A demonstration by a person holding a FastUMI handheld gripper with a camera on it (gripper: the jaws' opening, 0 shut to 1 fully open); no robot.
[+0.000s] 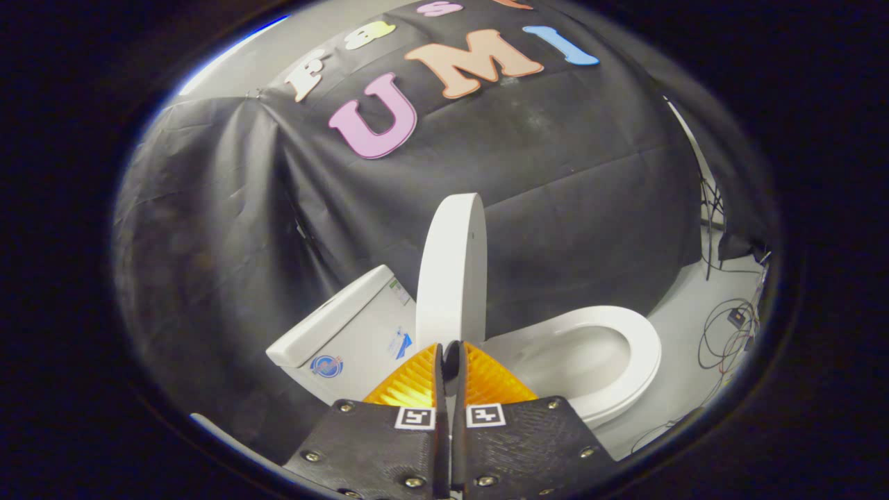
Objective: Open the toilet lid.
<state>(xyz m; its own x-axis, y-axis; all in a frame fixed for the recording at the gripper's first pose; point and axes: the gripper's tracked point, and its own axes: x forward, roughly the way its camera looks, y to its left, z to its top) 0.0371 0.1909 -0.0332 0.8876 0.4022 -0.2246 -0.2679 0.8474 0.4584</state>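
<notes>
Toilet lid (451, 267) raised upright, edge-on just ahead of the fingers (417, 378), between the tank (347, 326) and the open seat (625, 347) with its bowl. Gripper (450, 355) with its 2 orange fingers pressed together, nothing held, tips just below the lid's lower edge. Cables (726, 333) on the floor (684, 312) beyond the seat.

This was a staged recording booth, not a real bathroom. A white toilet (583, 361) with its tank (347, 333) stood on a bare pale floor (687, 375) in front of a creased black cloth wall (555, 180) hung as a backdrop. Loose cables (726, 333) trailed over the floor beside the toilet, near the cloth's edge.
</notes>
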